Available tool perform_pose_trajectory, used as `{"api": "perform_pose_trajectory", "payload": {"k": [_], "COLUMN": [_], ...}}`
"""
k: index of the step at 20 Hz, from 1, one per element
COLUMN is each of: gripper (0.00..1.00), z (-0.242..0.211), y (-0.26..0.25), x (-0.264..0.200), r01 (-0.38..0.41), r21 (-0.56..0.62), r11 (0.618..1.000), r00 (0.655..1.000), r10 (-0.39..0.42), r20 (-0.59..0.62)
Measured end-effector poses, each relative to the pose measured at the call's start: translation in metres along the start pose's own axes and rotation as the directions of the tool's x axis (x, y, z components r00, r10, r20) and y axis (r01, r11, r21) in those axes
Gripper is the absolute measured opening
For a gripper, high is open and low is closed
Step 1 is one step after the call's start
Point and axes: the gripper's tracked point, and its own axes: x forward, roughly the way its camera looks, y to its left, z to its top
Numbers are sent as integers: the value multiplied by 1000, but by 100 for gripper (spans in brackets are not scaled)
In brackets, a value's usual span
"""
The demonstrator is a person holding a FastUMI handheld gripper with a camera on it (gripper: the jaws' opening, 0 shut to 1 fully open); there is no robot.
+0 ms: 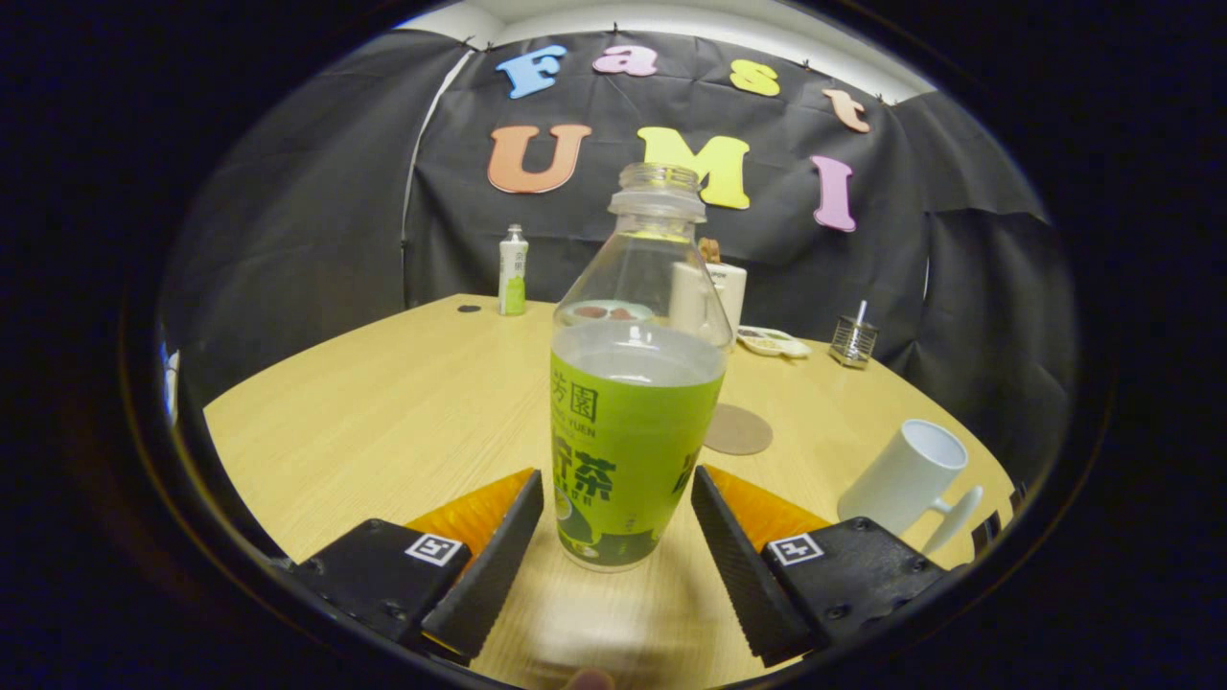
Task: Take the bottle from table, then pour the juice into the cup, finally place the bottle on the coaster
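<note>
While the uncapped clear plastic bottle with a green label (628, 422) stands upright on the pale wooden bench (383, 412), the jaws sit open either side of it (neither touching), apparently lined up to grip its lower body.

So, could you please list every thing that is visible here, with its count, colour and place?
Clear plastic bottle with green label: 1, open, standing on the table between the fingers, not touching them.
Round brown coaster: 1, just beyond the bottle.
White ceramic mug: 1, beside the right finger.
Small white and green bottle: 1, at the table's far edge.
White container: 1, behind the large bottle.
White dish: 1, far side.
Metal wire holder: 1, beside the dish.
Small dark disc: 1, near the small bottle.
Light wooden table: 1, under everything.
Claw: 1, open, fingers on both sides of the bottle.
</note>
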Motion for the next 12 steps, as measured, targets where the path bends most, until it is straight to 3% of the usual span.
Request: {"api": "perform_pose_trajectory", "payload": {"k": [4, 12], "gripper": [85, 81], "z": [3, 6], "y": [3, -5], "x": [2, -12], "r01": [-19, -26], "r21": [-6, 58], "r11": [1000, 998], "r00": [1000, 1000], "r10": [19, 27], "r20": [7, -16]}}
